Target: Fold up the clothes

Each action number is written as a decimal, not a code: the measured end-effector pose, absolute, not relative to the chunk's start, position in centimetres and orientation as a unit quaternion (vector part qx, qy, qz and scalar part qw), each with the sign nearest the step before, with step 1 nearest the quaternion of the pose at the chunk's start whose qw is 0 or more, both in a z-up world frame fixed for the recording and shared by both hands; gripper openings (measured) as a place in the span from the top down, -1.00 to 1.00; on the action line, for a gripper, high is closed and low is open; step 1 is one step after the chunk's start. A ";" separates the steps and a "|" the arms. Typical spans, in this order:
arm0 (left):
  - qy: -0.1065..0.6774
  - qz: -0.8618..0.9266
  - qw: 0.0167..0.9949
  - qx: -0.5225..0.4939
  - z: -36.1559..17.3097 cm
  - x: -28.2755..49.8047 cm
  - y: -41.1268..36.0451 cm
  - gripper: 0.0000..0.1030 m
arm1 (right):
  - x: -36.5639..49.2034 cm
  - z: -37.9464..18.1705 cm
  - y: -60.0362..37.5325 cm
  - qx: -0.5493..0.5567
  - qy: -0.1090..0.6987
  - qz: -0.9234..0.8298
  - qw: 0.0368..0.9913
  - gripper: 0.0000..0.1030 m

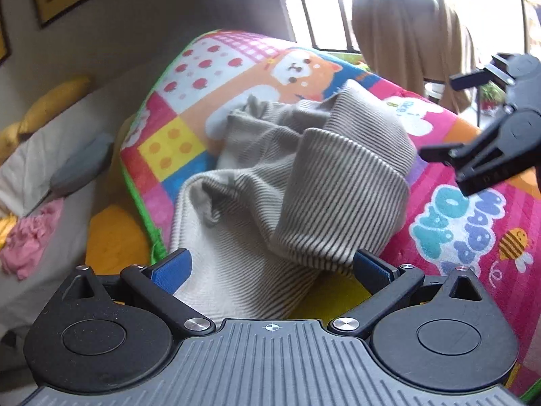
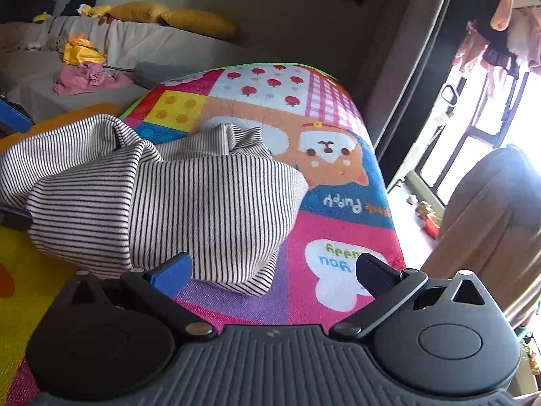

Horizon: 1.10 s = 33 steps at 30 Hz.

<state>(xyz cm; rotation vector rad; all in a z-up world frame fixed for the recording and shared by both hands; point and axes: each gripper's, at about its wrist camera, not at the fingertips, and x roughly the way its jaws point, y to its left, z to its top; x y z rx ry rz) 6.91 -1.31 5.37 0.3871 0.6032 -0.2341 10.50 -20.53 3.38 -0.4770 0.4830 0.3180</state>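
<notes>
A crumpled grey-and-white striped garment [image 1: 304,176] lies heaped on a bright cartoon mat [image 1: 456,223]. My left gripper [image 1: 272,267] is open at the garment's near edge. Its blue-padded fingers [image 1: 172,269] stand wide apart, with the cloth running loosely between them. The right gripper [image 1: 473,155] hovers at the garment's right side, above the mat. In the right wrist view, the striped garment [image 2: 186,203] fills the left centre. My right gripper [image 2: 274,270] is open over the mat [image 2: 338,230], with the garment's corner reaching between its fingers. A blue pad of the left gripper [image 2: 13,115] shows at the far left.
A pale sofa [image 2: 142,44] behind the mat carries yellow cushions [image 2: 199,22], a pink cloth [image 2: 88,79] and a yellow cloth [image 2: 81,52]. Tan fabric [image 1: 405,37] hangs by a bright window [image 2: 490,118] on the right. A yellow-orange surface [image 1: 115,237] lies under the mat's near edge.
</notes>
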 end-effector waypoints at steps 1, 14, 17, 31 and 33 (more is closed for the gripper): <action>0.290 -0.099 0.933 0.190 5.6 7.7 -1.0 -1.00 | 10.7 3.1 -20.3 -0.248 0.237 0.171 0.924 -1.00; 0.290 -0.022 0.946 0.145 7.7 16.0 4.0 -1.00 | 14.8 1.1 -15.6 -0.327 0.196 0.172 0.908 -1.00; 0.332 -0.088 0.932 0.113 6.1 14.6 4.4 -1.00 | 17.5 3.4 -18.6 -0.251 0.188 0.071 0.947 -1.00; 0.333 -0.132 0.914 0.190 2.4 15.4 0.7 -1.00 | 19.7 3.9 -22.3 -0.211 0.239 0.085 0.944 -1.00; 0.330 -0.119 0.912 0.211 2.4 16.0 0.6 -1.00 | 20.4 4.4 -20.7 -0.237 0.251 0.135 0.929 -1.00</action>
